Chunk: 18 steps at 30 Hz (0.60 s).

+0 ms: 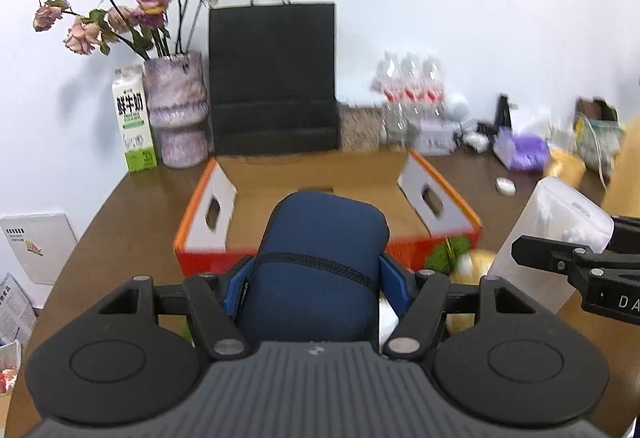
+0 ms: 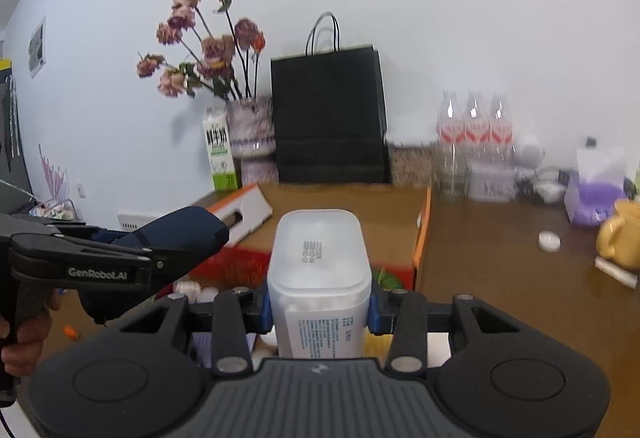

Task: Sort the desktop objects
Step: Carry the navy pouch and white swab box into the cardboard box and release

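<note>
My left gripper [image 1: 316, 284] is shut on a navy blue zipped case [image 1: 324, 238], which lies along the fingers and points forward. In the right wrist view that case [image 2: 180, 230] juts in from the left, and a hand holds the gripper's handle. My right gripper [image 2: 320, 310] is shut on a translucent white plastic box [image 2: 318, 250] holding what looks like cotton swabs, its printed label facing me. This box [image 1: 556, 222] also shows at the right of the left wrist view. Both held things hover just in front of an open orange cardboard box [image 1: 444, 194] on the brown table.
Behind the orange box [image 2: 420, 242] stand a black paper bag [image 1: 272, 78], a vase of dried roses [image 1: 176, 110], a milk carton [image 1: 134, 118] and water bottles [image 1: 412, 94]. To the right are a purple packet [image 2: 592, 198], a yellow object [image 2: 620, 238] and a small white round piece [image 2: 549, 240]. Small items lie under the grippers.
</note>
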Each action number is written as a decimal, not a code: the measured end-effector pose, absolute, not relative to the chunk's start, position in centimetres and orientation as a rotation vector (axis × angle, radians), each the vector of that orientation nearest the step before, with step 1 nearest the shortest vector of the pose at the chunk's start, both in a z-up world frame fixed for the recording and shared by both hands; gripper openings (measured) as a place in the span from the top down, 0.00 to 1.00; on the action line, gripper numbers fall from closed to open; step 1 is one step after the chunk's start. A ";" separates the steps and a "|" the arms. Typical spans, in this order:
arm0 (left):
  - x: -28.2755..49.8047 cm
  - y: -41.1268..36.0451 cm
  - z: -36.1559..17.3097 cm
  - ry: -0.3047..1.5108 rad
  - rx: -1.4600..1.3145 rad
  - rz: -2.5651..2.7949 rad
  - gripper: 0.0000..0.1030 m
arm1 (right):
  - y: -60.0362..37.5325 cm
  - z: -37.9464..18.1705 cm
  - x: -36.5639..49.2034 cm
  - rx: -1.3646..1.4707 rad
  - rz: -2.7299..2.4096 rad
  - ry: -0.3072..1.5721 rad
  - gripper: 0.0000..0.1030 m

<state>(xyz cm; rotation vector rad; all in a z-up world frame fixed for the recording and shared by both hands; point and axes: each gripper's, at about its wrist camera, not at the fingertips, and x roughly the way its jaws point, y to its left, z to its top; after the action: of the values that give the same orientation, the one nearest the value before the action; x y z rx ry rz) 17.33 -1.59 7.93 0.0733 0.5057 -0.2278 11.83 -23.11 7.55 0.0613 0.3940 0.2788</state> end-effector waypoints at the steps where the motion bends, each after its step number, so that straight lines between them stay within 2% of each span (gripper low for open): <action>1: 18.2 -1.5 8.4 0.501 0.068 -0.219 0.35 | -23.1 8.2 12.9 0.058 0.277 0.384 0.61; 9: 30.1 -1.2 10.1 0.571 0.036 -0.146 0.35 | -21.5 10.3 25.6 0.043 0.246 0.438 0.61; 18: 42.0 -2.0 5.4 0.722 0.113 -0.037 0.35 | -18.9 5.5 40.0 0.039 0.191 0.670 0.61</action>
<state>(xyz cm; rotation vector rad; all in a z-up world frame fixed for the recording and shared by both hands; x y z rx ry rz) 41.99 -1.99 5.41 0.1125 0.7224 -0.0366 39.98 -18.90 5.46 0.0395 0.6700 0.1908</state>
